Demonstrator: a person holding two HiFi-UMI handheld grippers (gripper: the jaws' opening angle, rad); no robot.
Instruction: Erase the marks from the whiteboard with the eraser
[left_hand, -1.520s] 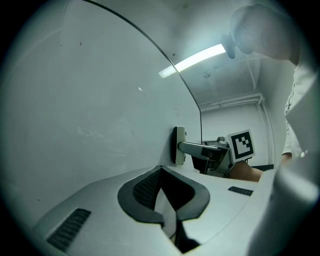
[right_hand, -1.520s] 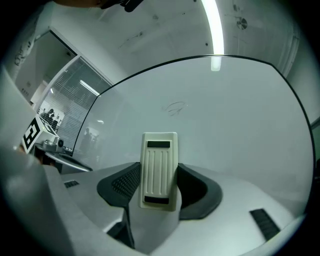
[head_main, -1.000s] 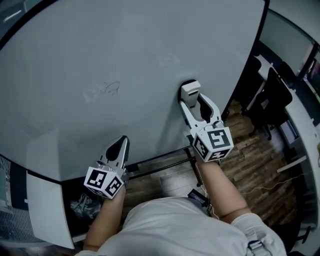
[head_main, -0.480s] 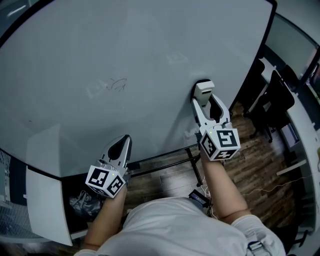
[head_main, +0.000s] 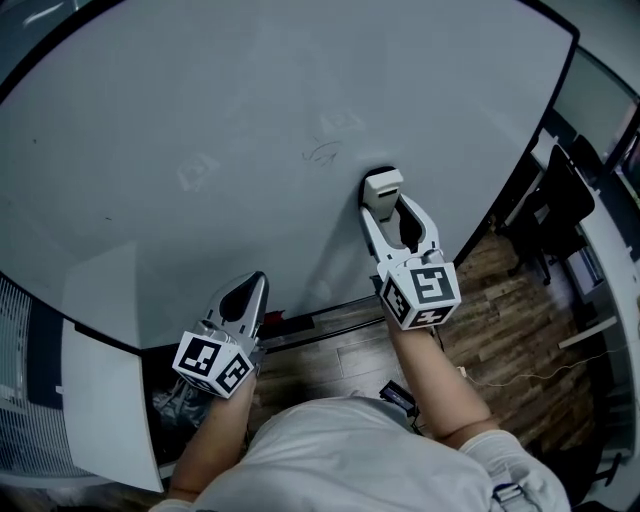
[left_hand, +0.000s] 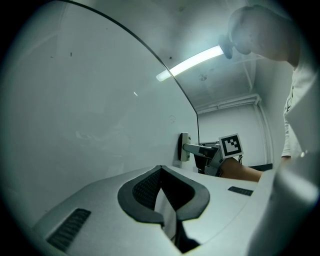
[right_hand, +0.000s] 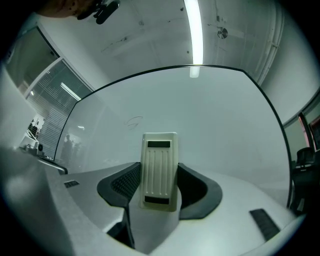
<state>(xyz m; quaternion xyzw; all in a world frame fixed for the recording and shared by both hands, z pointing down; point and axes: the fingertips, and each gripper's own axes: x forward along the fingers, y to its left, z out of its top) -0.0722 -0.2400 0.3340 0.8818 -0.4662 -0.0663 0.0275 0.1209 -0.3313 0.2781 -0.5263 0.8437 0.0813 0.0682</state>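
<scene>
The whiteboard (head_main: 250, 120) fills most of the head view, from the upper left across to the upper right, with its dark frame curving down the right side. Wood-plank floor (head_main: 500, 300) shows at the lower right, beside a dark chair (head_main: 560, 190) at the right edge. The person's light-shirted torso (head_main: 350, 455) sits at bottom centre, with both forearms reaching up.

The right gripper (head_main: 388, 200), right of centre, is clamped on the cream eraser (head_main: 381, 185). The eraser stands upright between the jaws, and the left gripper view shows its dark pad flat against the board. The left gripper (head_main: 245, 290) hangs at lower left near the board's bottom edge, its jaws closed together on nothing.

A small thin scribble (head_main: 322, 152) lies just up and left of the eraser, apart from it.
</scene>
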